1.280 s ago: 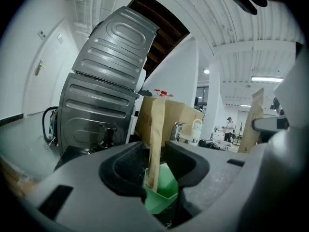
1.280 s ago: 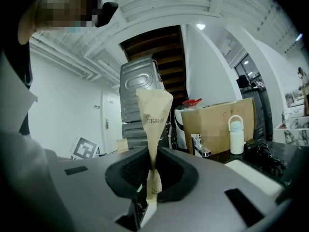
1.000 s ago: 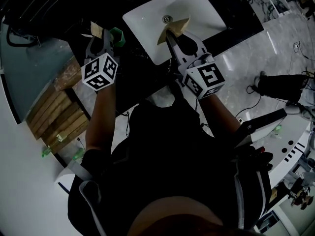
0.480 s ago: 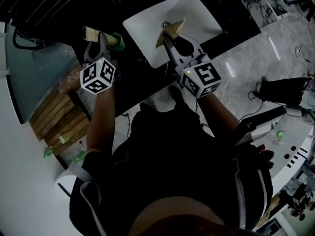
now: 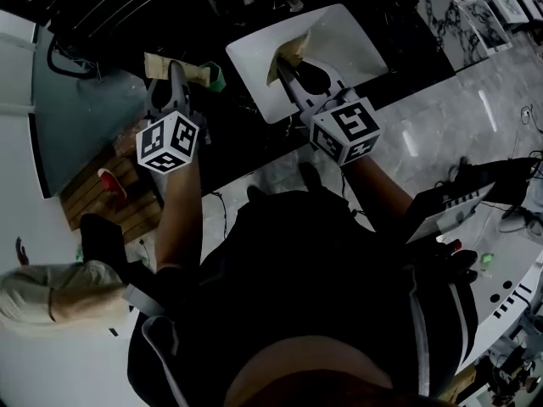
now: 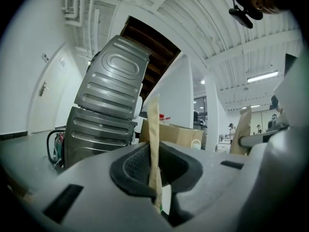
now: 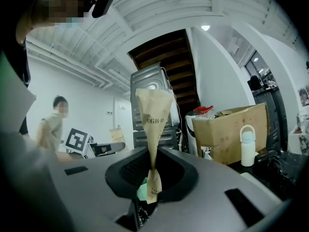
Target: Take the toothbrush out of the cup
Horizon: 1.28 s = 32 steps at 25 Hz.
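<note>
Two tools pinch tan paper: the left tool (image 5: 176, 75), jaws just closed in, grips a green-ended strip (image 6: 153, 129) over the desk (image 5: 233, 134), the right tool (image 5: 291, 64) a printed pouch (image 7: 153, 115) over the basin (image 5: 352, 36); toothbrush not discernible.

Head cam is on you, aimed steeply down past your torso. It sees the left gripper (image 5: 175, 70), right gripper (image 5: 287, 64) and white sink (image 5: 356, 45) from well above.

Each gripper cam rides just behind its own jaws and faces level along them. The pinched tan paper strip (image 6: 153, 144) and tan paper sleeve (image 7: 153, 124) sit right at the lens.

The left gripper view catches the right gripper at its right edge. The right gripper view catches your left marker cube (image 7: 77, 139).

Both share the grey metal cabinet (image 6: 108, 110) and cardboard box (image 6: 176, 135) behind.
</note>
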Each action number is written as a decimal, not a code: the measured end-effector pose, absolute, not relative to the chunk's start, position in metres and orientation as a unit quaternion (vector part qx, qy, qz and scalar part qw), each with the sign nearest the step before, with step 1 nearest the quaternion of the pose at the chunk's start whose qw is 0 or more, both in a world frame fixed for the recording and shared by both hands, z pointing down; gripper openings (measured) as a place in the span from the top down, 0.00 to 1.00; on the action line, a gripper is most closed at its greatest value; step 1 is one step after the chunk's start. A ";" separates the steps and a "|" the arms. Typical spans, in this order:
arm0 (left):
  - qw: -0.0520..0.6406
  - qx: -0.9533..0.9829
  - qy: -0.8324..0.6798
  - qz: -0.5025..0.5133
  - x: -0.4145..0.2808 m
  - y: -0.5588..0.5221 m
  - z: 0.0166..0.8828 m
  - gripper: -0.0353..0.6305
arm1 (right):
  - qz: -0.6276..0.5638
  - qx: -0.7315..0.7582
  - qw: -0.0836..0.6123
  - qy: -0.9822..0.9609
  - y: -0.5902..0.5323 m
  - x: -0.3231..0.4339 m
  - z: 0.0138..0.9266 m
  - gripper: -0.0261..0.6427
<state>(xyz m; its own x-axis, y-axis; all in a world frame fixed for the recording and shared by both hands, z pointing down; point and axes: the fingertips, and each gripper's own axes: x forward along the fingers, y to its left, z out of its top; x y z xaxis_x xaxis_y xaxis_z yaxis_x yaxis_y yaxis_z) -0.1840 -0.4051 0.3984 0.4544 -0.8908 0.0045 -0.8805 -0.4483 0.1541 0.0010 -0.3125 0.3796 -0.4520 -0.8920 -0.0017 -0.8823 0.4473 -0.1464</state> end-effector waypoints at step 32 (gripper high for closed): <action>0.070 0.814 -0.576 -0.031 -0.213 -0.294 0.376 0.90 | -0.046 -0.444 0.031 0.894 -0.308 -0.039 0.362 0.89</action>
<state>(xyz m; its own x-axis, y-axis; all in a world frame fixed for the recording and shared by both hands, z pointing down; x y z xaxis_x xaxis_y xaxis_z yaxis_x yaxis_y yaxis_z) -0.2128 -0.2936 0.3764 0.3340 -0.9421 0.0303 -0.9333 -0.3261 0.1504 -0.0390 -0.3084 0.3619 -0.6038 -0.7970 -0.0146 -0.7913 0.6015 -0.1099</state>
